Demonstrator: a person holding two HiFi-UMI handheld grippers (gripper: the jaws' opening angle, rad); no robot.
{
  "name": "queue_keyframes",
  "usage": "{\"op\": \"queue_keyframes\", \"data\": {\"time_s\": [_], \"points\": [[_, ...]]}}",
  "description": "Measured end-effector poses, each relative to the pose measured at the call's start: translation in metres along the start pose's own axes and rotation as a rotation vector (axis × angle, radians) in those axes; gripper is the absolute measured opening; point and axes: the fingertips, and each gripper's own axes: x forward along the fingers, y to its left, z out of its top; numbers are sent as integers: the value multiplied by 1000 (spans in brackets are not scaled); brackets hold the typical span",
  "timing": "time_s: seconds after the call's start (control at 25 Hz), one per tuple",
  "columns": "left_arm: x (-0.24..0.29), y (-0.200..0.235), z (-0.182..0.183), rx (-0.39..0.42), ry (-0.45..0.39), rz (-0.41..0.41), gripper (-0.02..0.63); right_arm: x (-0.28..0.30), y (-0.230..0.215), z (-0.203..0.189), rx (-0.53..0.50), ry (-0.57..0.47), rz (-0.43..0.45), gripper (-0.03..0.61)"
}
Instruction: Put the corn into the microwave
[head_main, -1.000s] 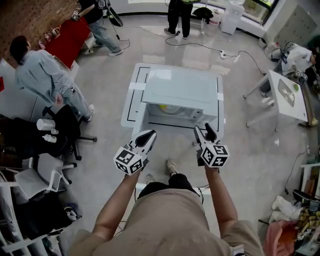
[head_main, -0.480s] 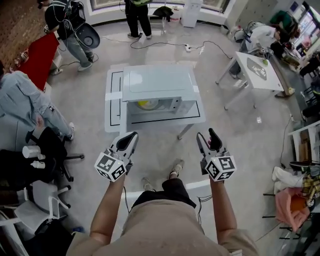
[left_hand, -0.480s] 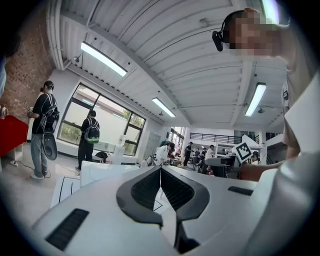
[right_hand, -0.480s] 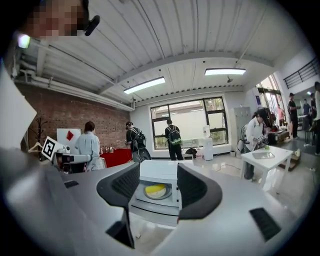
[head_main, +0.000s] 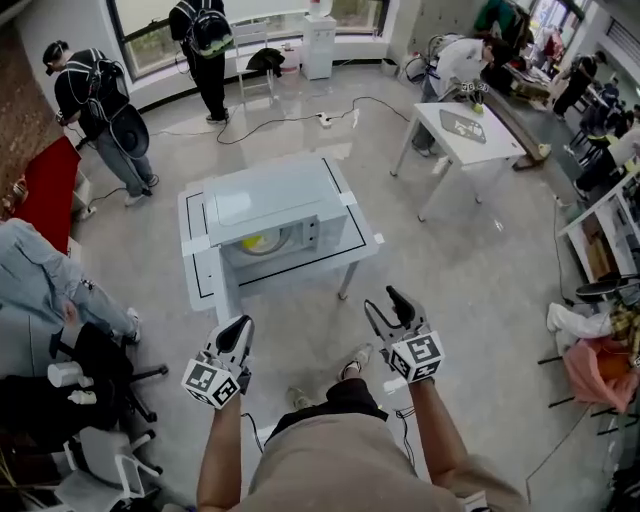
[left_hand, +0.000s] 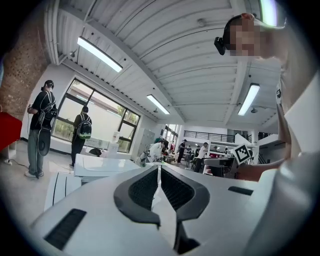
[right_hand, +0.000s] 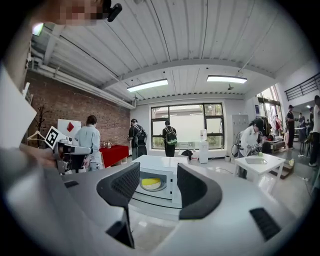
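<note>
Standing well back from the low white table (head_main: 192, 228), the person has both claws raised in front of the body. The left gripper (left_hand: 159, 172) has its pads pressed together with only a hairline slit between them and nothing caught in it. The right gripper (right_hand: 157, 187) is spread wide and empty. Straight ahead through that gap sits the microwave (right_hand: 161, 162), and the corn (right_hand: 151, 183) shows as a yellow shape inside it on the round plate, well apart from either claw.

Glossy grey floor (head_main: 470, 270) runs everywhere below the grippers, with a cable (head_main: 290, 120) snaking across it beyond the microwave. Far ahead and to the right of the right gripper stands a second white table (head_main: 462, 128). Far off to the left of the left gripper there's a red-covered table (head_main: 40, 190) against a brick wall (right_hand: 75, 112). A black office chair (head_main: 100, 365) is close on that claw's left. Big windows (right_hand: 187, 125) close the far end, where two people with backpacks (head_main: 205, 45) stand.
</note>
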Motion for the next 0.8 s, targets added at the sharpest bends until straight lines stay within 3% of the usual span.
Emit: {"op": "queue_keyframes", "data": {"time_s": [0.2,0.48,0.8], "points": [[-13,-13,-12,19,9,-22,6,2,-9,-26,78,27,-19,239],[-14,10,-33,-32,62,41,6,11,-8,-29,66,50,-22,239],[-9,11,-38,-35,89,29,6,10,2,-36,3,76,-66,223]]}}
